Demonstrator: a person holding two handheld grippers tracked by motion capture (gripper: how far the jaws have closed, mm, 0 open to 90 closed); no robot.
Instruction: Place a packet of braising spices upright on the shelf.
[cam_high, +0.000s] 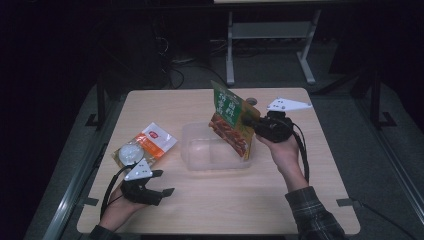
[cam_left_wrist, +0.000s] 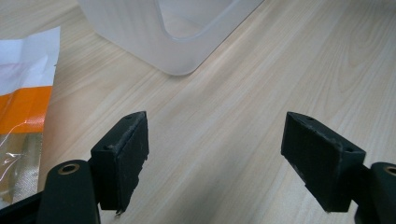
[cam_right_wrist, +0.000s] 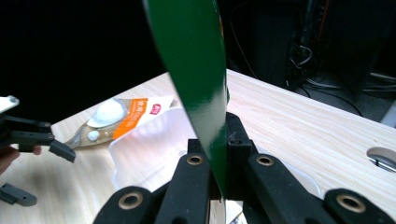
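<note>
**Pale wood table, two packets and one tub**

Pale wood table (cam_high: 210, 205) carried one clear plastic tub (cam_high: 216, 152) and one orange-and-white packet (cam_high: 150, 142). Above the tub, the right tool (cam_high: 248, 120) was clamped on one green packet (cam_high: 231, 117), held upright. The left tool (cam_high: 161, 182) stood wide, gripping nothing, with the orange-and-white packet just beyond it.

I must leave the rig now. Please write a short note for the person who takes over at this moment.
Right gripper: shut on the green packet, held over the clear container.
Left gripper: open, holding nothing, low over the table near the orange packet.
Done: green packet lifted.
Left, probably: put the green packet in the container, then the orange one.
</note>
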